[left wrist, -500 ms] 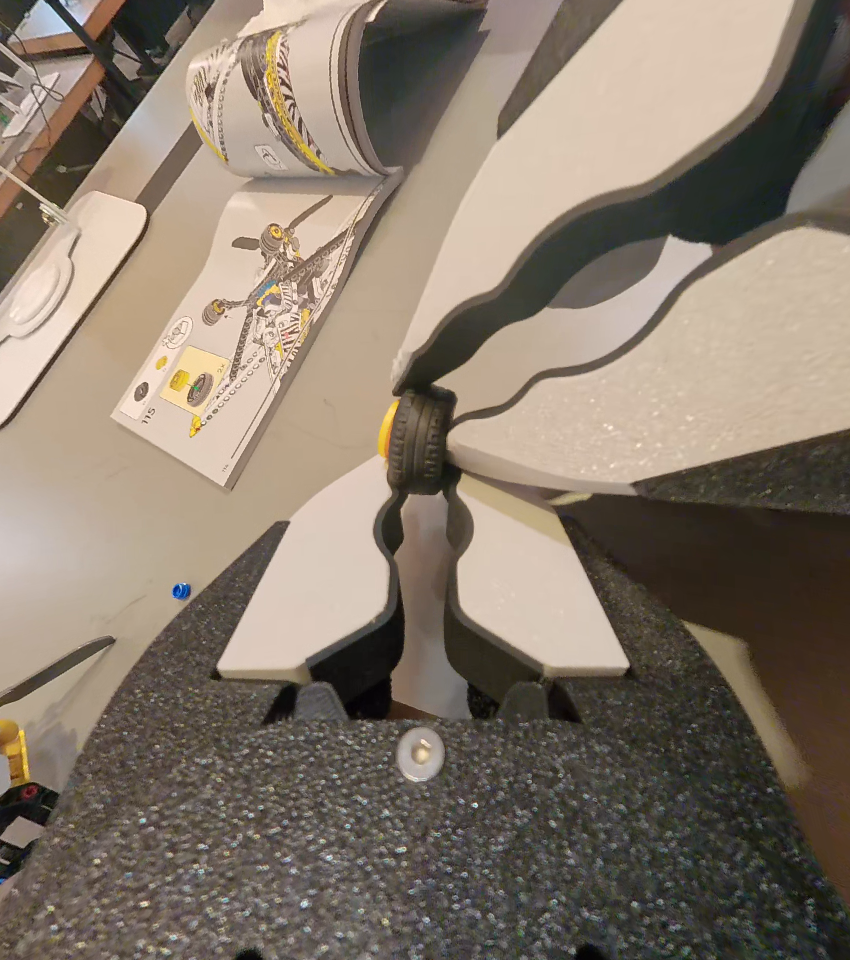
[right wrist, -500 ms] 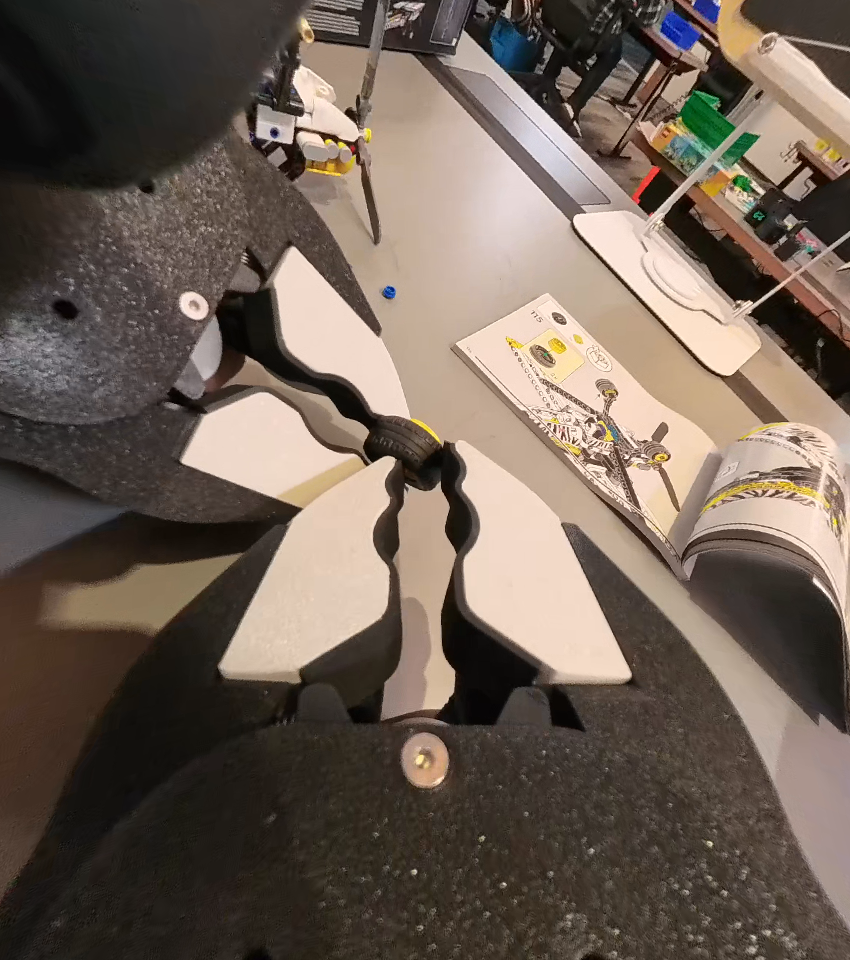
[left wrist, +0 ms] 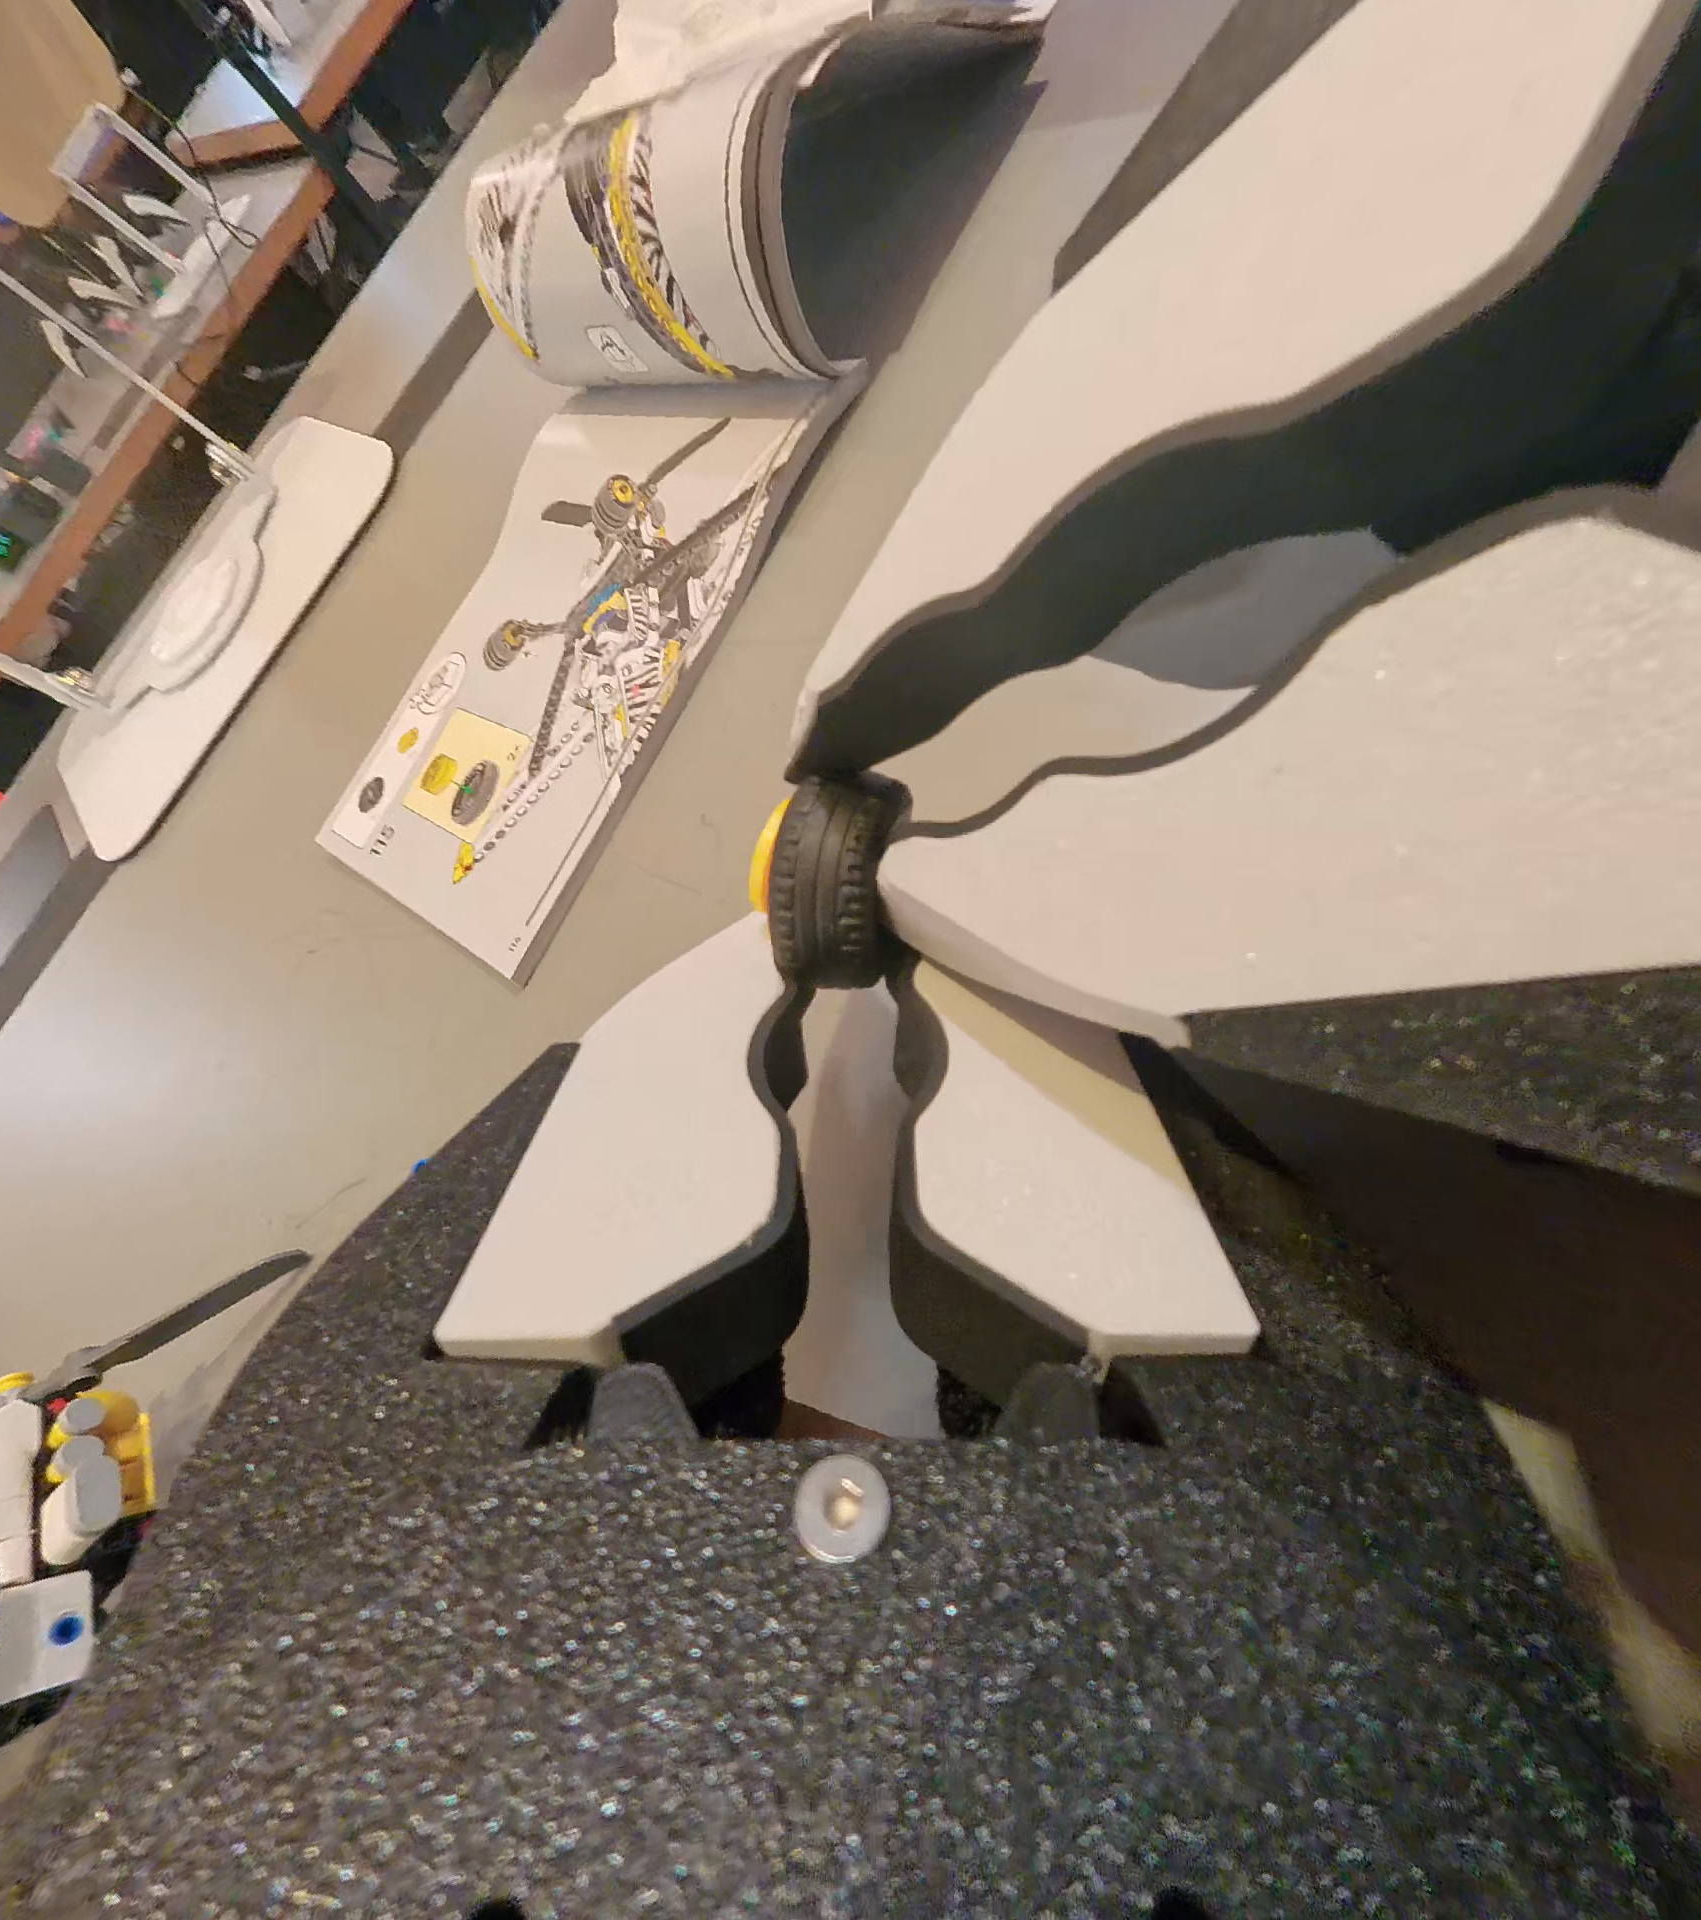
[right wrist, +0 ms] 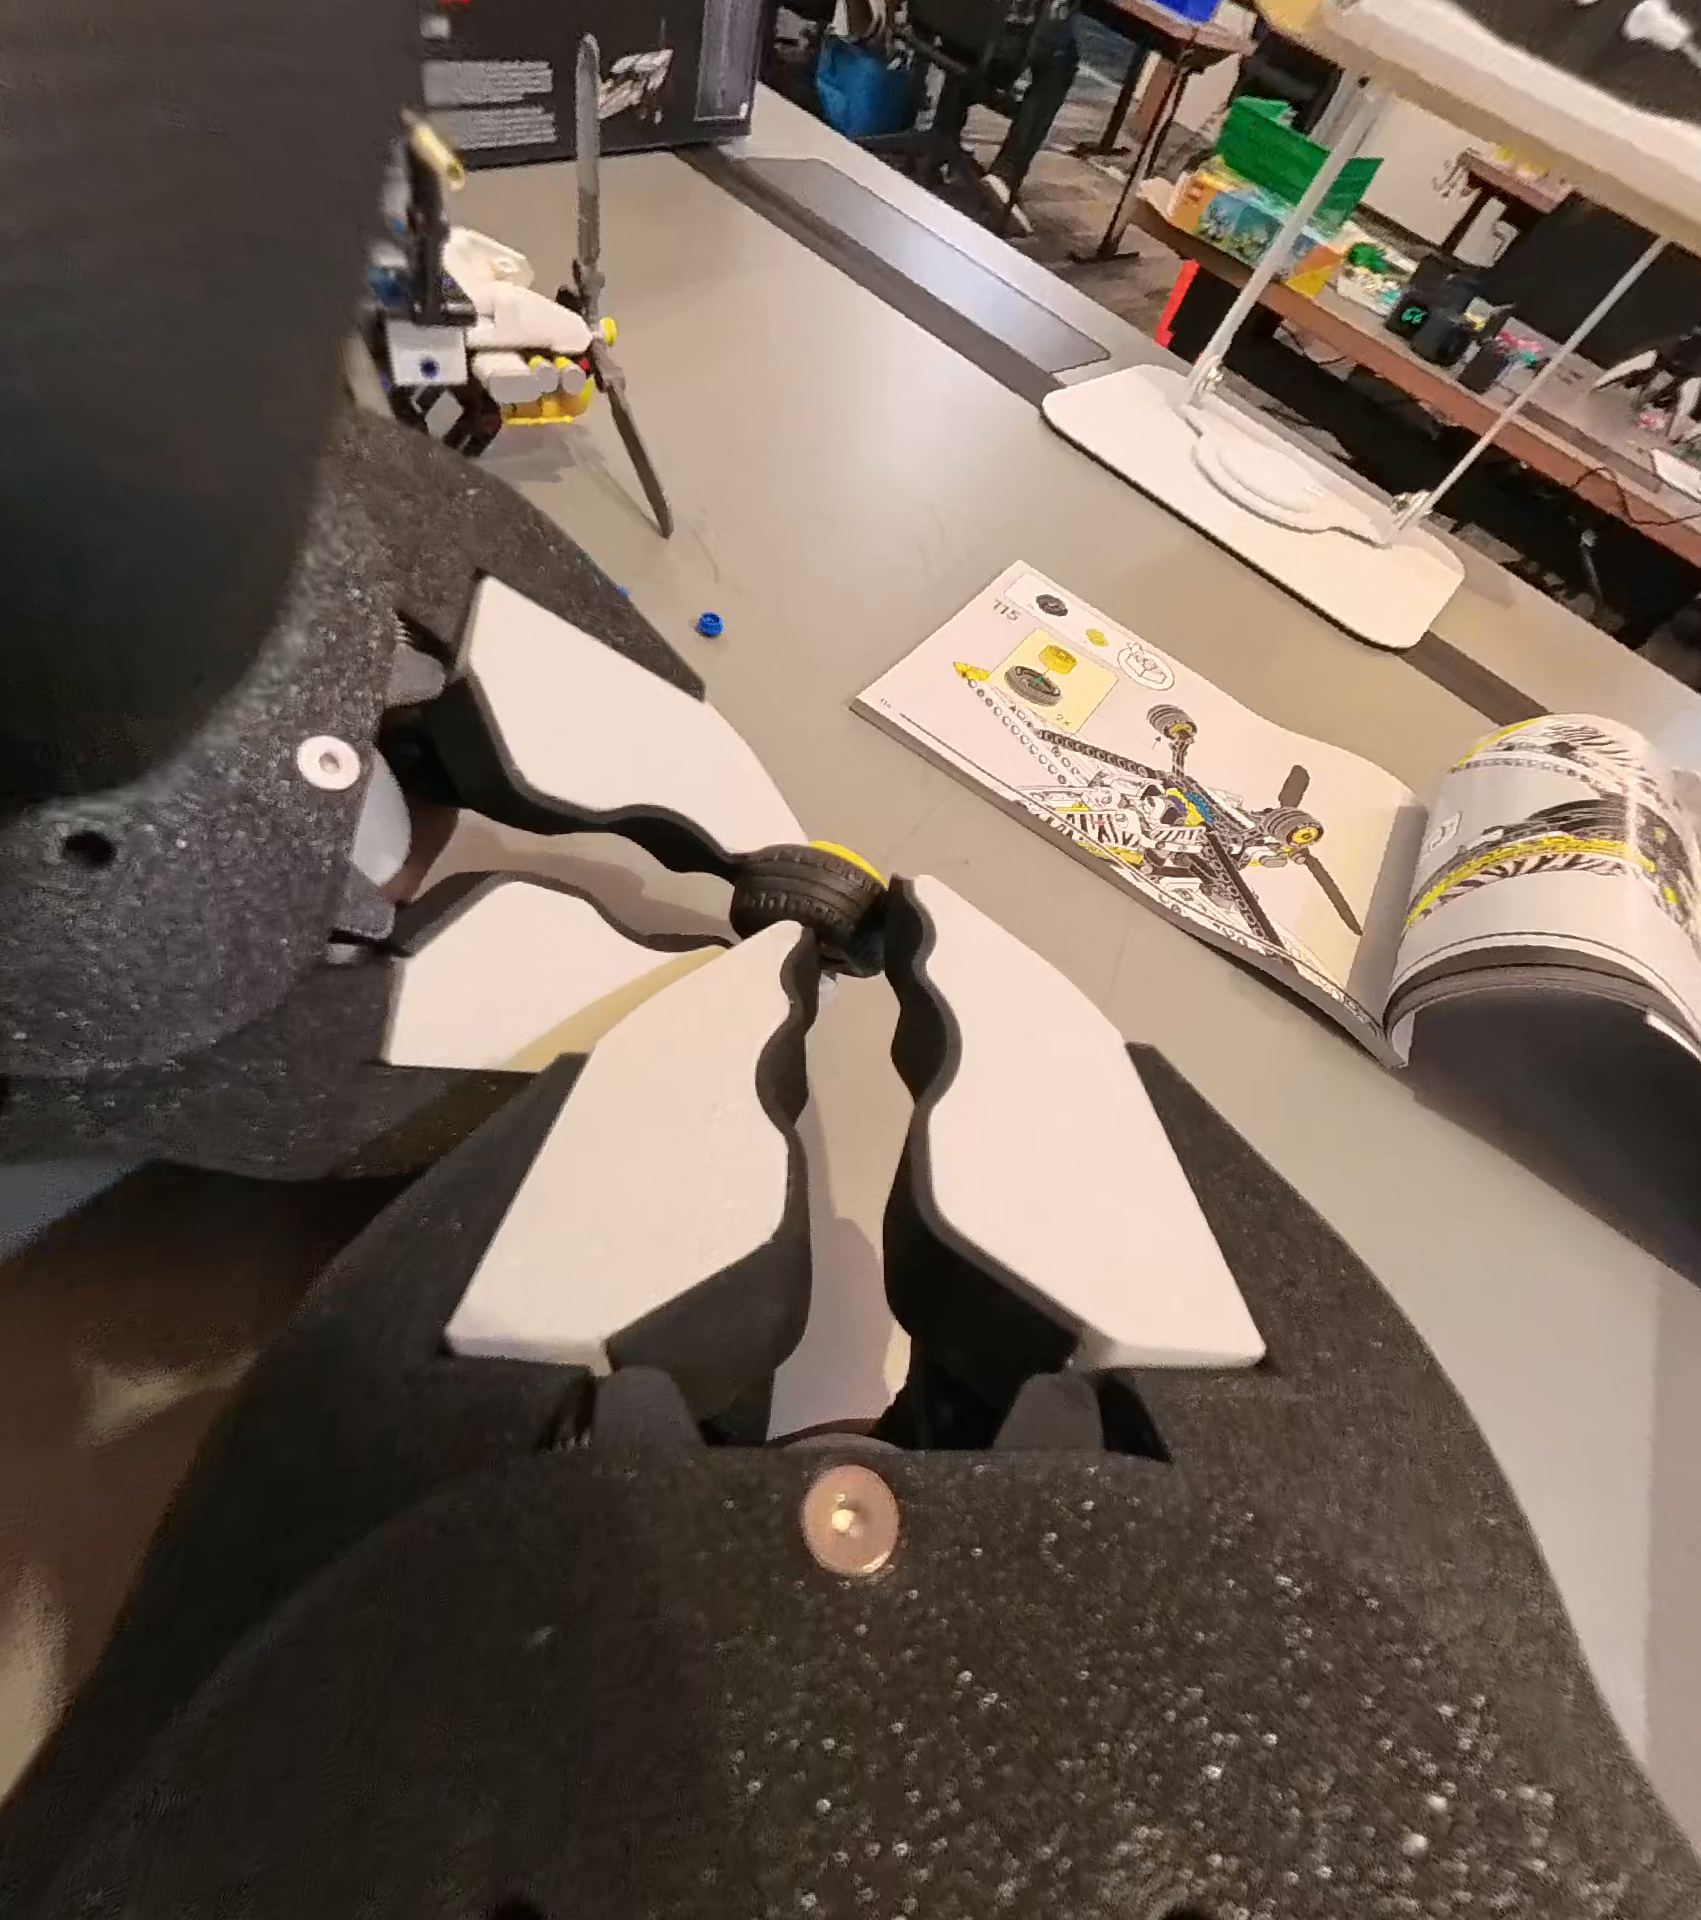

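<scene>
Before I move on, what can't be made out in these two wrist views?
- Wheel: the face opposite its yellow hub, hidden in both views by the fingertips of the left gripper and right gripper.
- Toy model: cut off by the left wrist view's edge; half behind the left gripper's body in the right view.
- Blue piece: too small to identify.
- Booklet: curled pages hide those beneath.

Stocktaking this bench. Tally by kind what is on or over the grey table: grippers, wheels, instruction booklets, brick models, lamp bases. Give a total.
Grippers: 2, left gripper and right gripper
Wheel: 1
Instruction booklet: 1
Brick model: 1
Lamp base: 1
Total: 6
</scene>
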`<state>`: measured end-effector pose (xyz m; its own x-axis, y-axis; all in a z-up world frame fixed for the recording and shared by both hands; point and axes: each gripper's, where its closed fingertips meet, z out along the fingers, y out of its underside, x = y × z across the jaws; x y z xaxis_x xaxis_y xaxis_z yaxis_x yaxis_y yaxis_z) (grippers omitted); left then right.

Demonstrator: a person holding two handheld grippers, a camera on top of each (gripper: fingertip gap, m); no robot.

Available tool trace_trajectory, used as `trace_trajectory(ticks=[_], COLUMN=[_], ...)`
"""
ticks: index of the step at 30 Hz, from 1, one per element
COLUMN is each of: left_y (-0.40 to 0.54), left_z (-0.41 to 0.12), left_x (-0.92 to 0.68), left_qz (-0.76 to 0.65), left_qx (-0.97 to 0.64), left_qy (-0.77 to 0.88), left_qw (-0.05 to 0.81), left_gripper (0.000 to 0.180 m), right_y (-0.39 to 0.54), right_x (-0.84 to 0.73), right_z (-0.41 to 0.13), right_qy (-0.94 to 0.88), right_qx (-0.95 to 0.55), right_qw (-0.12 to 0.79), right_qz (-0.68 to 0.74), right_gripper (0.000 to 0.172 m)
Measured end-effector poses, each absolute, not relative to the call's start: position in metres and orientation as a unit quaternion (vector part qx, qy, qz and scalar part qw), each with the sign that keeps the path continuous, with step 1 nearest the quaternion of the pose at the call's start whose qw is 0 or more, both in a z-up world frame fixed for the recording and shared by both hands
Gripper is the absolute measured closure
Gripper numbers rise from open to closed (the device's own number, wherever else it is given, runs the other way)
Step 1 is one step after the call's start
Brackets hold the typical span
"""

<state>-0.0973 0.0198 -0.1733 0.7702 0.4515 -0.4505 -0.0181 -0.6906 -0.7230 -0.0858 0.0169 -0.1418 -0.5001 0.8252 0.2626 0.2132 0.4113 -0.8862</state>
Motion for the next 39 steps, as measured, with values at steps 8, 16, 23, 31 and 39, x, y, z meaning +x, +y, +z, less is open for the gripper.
trace_trajectory(ticks=[8, 16, 23, 31, 39], left_y=[0.015, 0.007, 0.015, 0.016, 0.014], left_z=[-0.162, -0.162, -0.158, -0.160, -0.165], left_x=[-0.104, -0.108, -0.100, -0.096, -0.098], left_qz=[0.418, 0.546, 0.567, 0.572, 0.563], left_qx=[-0.840, -0.763, -0.729, -0.719, -0.734], left_qy=[0.029, 0.246, 0.297, 0.316, 0.314], left_qw=[0.344, 0.244, 0.241, 0.236, 0.213], left_gripper=[0.166, 0.166, 0.166, 0.166, 0.167], right_y=[0.017, 0.025, 0.009, 0.004, 0.002], right_x=[-0.081, -0.073, -0.071, -0.067, -0.067], right_z=[-0.140, -0.122, -0.142, -0.148, -0.152], right_qy=[-0.785, -0.801, -0.837, -0.842, -0.851], right_qx=[-0.282, -0.250, -0.220, -0.212, -0.210], right_qw=[0.317, 0.167, 0.117, 0.086, 0.091], right_qz=[0.451, 0.518, 0.486, 0.489, 0.473], right_gripper=[0.151, 0.156, 0.156, 0.153, 0.160])
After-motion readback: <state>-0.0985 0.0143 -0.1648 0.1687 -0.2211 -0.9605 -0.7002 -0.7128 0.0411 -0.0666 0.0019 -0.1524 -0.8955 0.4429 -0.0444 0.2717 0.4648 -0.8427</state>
